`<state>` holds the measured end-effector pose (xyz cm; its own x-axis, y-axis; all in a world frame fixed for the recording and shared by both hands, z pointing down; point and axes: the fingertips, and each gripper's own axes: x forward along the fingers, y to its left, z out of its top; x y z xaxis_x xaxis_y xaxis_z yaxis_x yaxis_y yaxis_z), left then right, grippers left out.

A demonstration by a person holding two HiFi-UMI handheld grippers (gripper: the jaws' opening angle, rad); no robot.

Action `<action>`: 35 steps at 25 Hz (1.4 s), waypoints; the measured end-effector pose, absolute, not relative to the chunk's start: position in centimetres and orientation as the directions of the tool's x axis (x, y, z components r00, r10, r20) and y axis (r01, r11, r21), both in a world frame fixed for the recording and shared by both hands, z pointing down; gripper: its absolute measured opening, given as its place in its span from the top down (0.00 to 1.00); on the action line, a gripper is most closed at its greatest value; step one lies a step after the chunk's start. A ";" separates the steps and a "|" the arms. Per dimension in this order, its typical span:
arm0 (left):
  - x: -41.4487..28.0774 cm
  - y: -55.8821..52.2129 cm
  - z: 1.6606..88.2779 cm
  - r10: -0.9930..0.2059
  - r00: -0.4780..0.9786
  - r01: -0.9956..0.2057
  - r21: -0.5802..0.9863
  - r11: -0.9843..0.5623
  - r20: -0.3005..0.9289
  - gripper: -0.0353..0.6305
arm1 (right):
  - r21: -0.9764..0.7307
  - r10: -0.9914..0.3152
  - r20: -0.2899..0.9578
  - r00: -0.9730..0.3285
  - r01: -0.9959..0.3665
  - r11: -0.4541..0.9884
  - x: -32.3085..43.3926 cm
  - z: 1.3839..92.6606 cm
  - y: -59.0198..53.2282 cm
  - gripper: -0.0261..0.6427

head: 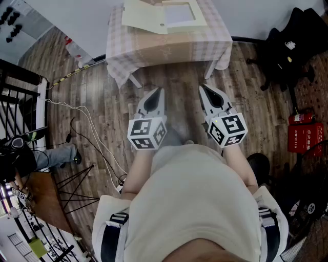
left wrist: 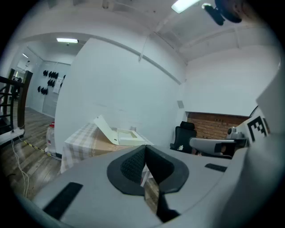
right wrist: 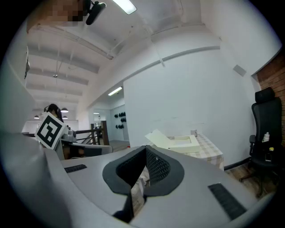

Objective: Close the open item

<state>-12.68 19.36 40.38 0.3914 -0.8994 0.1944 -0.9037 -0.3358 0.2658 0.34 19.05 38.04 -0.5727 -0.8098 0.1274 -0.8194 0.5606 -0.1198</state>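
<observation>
Left tool [head: 158,92], right tool [head: 203,88] pressed together, empty, well short of surface [head: 169,47]. Approach first; push raised lid [head: 143,16] onto white box [head: 180,13].

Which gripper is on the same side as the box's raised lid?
The left gripper: the box's lid folds out toward that side, while the right gripper faces the open tray half.

Cream shirt [head: 195,204], pale grey left gripper [head: 159,92] and right gripper [head: 202,89] (a black-and-white marker cube [head: 147,134] on each), dark textured jaws
</observation>
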 end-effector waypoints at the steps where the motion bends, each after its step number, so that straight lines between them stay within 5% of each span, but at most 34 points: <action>1: -12.6 19.5 40.3 -0.901 0.389 -0.904 0.266 -0.334 0.192 0.94 | -0.118 -0.809 0.127 -0.575 -0.818 0.563 0.4 38.0 19.2 0.96; 35: -9.8 13.8 41.6 -0.897 0.387 -0.901 0.293 -0.319 0.215 0.94 | -0.184 -0.806 0.105 -0.582 -0.808 0.560 3.4 38.4 13.1 0.96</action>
<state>-9.81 13.82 41.56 0.3874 -0.8965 0.2148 -0.9012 -0.3192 0.2932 3.39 13.09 38.35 -0.5821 -0.8063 0.1046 -0.8082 0.5596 -0.1835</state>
